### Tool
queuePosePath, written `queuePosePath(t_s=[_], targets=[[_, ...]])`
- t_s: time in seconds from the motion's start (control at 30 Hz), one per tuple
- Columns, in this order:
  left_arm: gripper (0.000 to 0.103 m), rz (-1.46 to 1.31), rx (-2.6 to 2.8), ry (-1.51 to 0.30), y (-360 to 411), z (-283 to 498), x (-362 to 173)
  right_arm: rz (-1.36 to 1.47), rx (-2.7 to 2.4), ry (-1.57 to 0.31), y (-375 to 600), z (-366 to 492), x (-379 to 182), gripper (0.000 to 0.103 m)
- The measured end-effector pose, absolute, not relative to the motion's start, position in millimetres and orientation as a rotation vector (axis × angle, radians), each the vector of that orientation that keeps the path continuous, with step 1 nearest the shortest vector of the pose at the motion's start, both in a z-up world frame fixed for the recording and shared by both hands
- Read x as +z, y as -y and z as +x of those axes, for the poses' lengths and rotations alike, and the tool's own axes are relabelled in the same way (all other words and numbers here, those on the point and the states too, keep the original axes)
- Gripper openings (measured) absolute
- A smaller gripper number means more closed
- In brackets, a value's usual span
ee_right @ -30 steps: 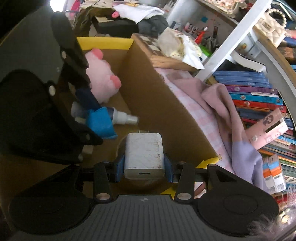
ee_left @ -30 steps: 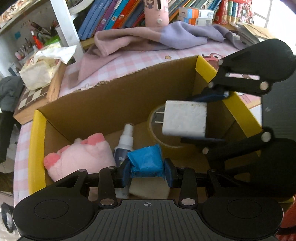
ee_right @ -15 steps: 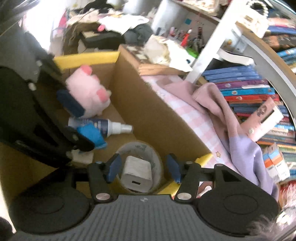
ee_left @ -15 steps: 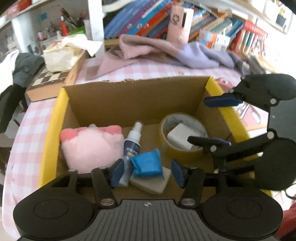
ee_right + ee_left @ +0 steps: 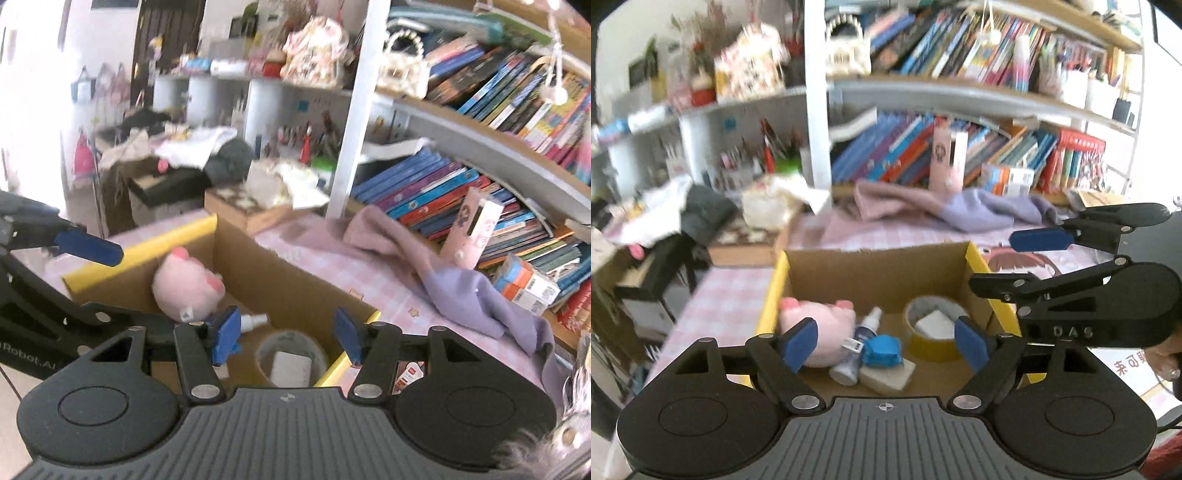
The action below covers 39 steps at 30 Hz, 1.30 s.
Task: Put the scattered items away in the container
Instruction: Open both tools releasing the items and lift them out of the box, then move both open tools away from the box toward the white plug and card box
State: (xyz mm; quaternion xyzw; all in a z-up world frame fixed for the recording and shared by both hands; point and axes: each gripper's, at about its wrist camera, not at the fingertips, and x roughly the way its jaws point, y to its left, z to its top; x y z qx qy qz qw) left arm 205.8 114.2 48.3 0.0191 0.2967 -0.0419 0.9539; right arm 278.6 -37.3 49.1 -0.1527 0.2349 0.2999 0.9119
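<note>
Shelf clutter (image 5: 746, 74) in the upper left of the left wrist view is smeared by motion blur; single items cannot be told. Book spines (image 5: 436, 192) are unreadable. The cardboard box (image 5: 875, 266) has its near wall hidden behind the left hand-held gripper (image 5: 886, 341). The spray bottle (image 5: 253, 320) is half covered by a blue pad. The label on the plush toy (image 5: 188, 286) is too small to read.

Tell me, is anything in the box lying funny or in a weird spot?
Yes. The white charger sits inside the hole of the yellow tape roll, like an egg in a nest. The spray bottle lies tipped over against the pink plush toy in the cardboard box. Nothing looks spilled or broken.
</note>
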Motion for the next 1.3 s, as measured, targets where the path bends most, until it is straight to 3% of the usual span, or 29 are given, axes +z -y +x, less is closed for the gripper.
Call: queuePosePath(t_s=[0.4,0.83,1.3], targets=[[0.09,-0.028,0.022,-0.533,-116,125,49,-0.215,0.513,-0.439,68,198,63,0.056],[0.092,-0.043,0.129,-0.573,-122,54,36,-0.148,0.401,-0.503,86,119,34,0.059],[0.094,-0.009,0.092,-0.652,-110,16,17,-0.205,0.508,-0.612,62,59,13,0.071]])
